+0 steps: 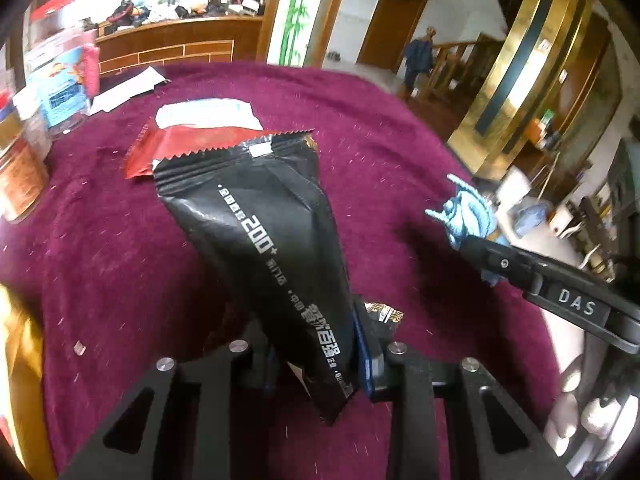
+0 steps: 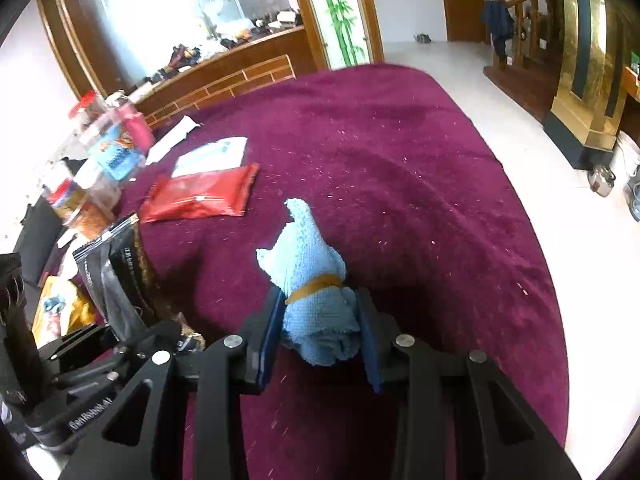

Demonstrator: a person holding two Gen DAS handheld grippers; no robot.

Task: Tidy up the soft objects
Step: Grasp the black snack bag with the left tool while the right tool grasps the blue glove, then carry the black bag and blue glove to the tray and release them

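Left wrist: black packet (image 1: pixel 276 248) lengthwise away

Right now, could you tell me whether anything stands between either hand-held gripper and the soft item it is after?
Nothing does. The left hand-held gripper is already shut on the black packet, and the right hand-held gripper is shut on the rolled blue cloth.

Behind the red packet (image 1: pixel 192 148), a white pack (image 1: pixel 208 114) lay partly hidden; jars (image 1: pixel 60 80) left of the red packet were blurred, labels unreadable, cut off by the frame.
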